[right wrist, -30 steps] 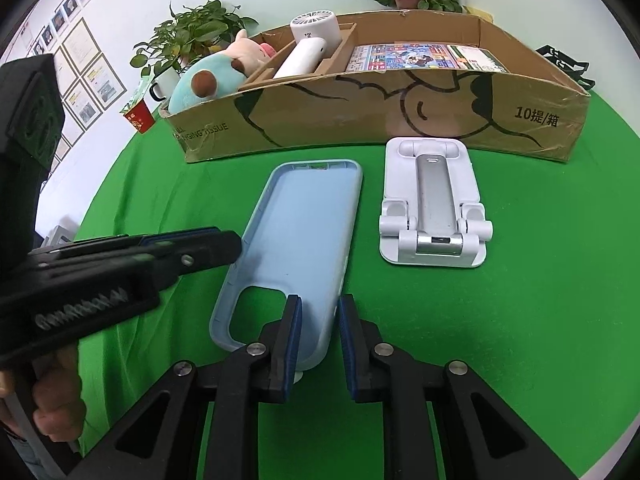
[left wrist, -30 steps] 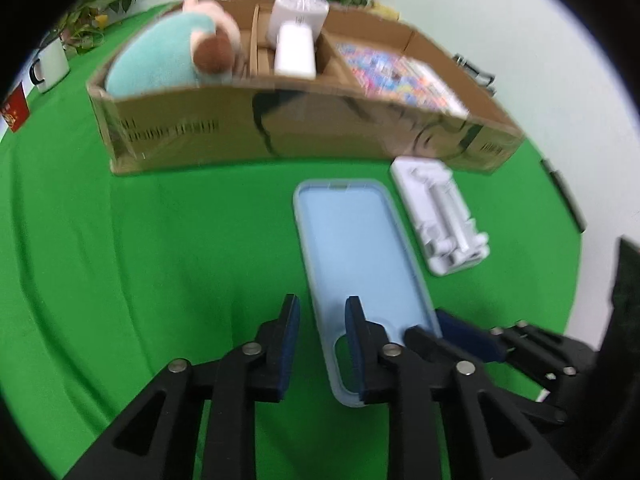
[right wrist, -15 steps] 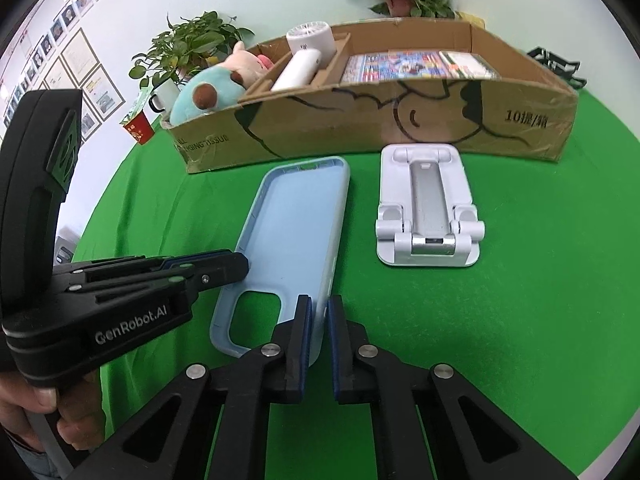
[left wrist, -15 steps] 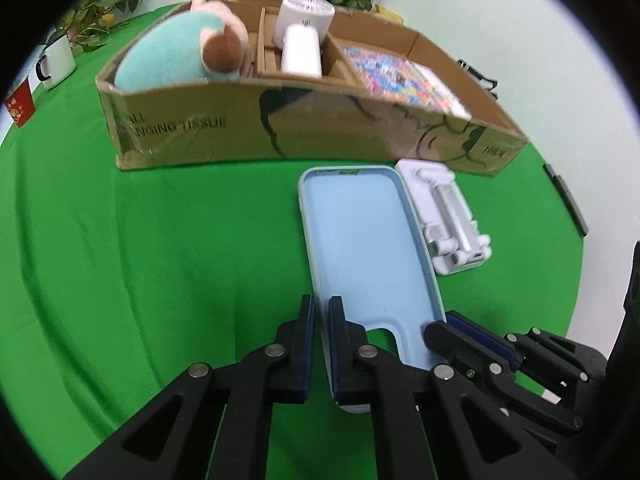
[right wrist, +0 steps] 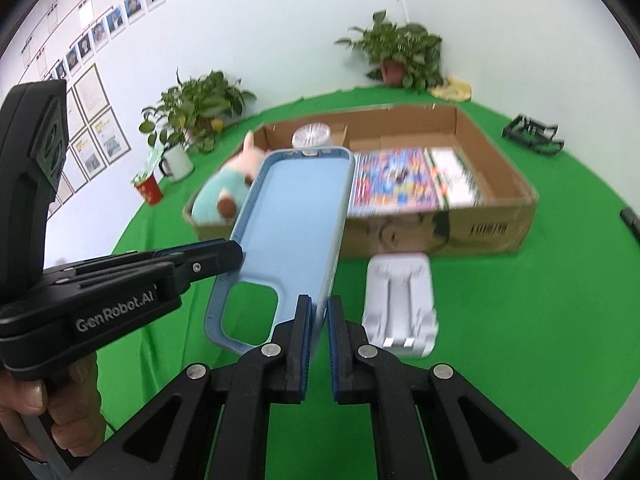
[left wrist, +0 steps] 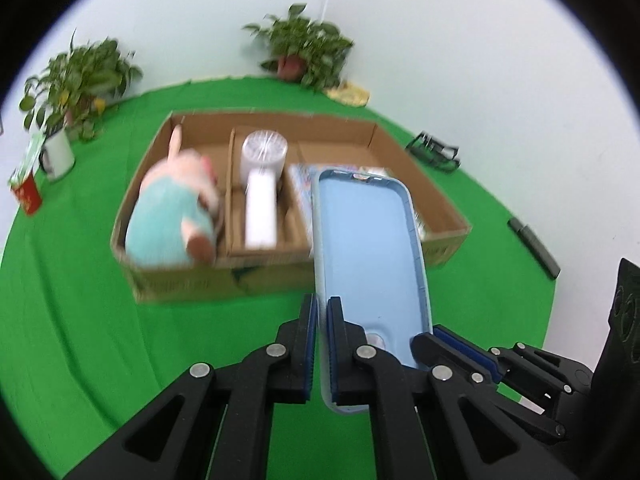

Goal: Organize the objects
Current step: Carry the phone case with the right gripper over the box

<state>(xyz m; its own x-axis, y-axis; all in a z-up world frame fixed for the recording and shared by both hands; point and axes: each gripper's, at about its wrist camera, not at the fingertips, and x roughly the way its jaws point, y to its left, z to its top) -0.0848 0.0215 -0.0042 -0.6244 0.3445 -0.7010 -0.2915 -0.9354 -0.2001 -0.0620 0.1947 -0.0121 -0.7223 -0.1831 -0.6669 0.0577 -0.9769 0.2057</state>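
A light blue phone case (left wrist: 366,256) is held in the air, open side up, in front of the cardboard box (left wrist: 188,282). My left gripper (left wrist: 322,344) is shut on its left edge near the camera cut-out. My right gripper (right wrist: 319,344) is shut on its right edge; the case also shows in the right wrist view (right wrist: 294,240). The box (right wrist: 500,228) holds a plush toy (left wrist: 172,208), a white handheld fan (left wrist: 262,184) and colourful books (right wrist: 394,182). A white phone stand (right wrist: 402,304) lies on the green cloth (right wrist: 520,320) in front of the box.
Potted plants (left wrist: 304,46) (right wrist: 196,106), a white mug (left wrist: 58,154) and a red cup (left wrist: 26,196) stand at the back left. A black rack (right wrist: 532,130) and a dark bar (left wrist: 534,246) lie at the right.
Both grippers have lifted the phone case off the cloth and carried it up toward the box. The phone stand has stayed where it was.
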